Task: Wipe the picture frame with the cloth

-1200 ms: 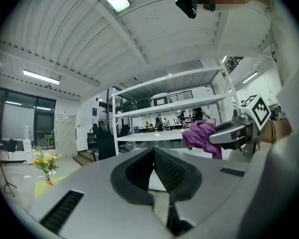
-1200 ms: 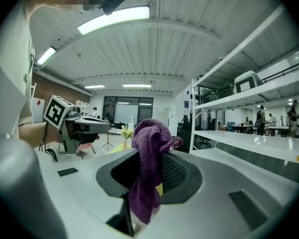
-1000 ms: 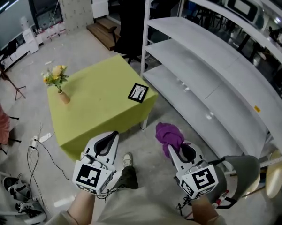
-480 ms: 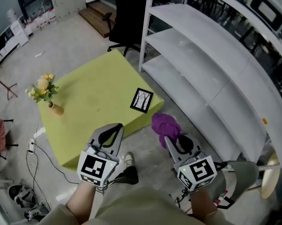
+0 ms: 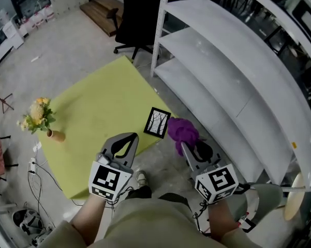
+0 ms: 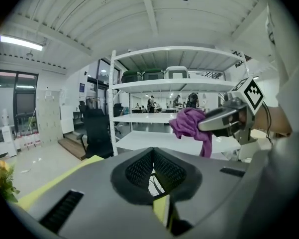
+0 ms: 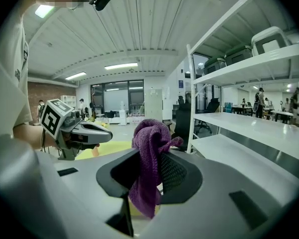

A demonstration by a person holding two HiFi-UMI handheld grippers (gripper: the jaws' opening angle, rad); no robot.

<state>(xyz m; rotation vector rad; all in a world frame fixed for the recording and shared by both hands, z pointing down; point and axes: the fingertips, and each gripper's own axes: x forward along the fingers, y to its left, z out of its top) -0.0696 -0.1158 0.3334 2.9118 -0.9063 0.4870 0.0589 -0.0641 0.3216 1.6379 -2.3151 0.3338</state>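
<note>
The left claw [image 5: 130,137] was pressed together with nothing in it, hanging over the near edge of the green desk [image 5: 95,110]. The right claw [image 5: 184,146] pinched the purple cloth [image 5: 182,130], which bunched above its tips and hung down between them in the right gripper view. The frame [image 5: 158,122] lay flat on the desk by its right edge, just far of the left claw. The cloth hung just right of the frame, past the desk edge and over the floor. Flowers [image 5: 36,115] in a small vase stood at the desk's left side, well apart from the frame. A white shelf [image 5: 222,76] ran along the right.
</note>
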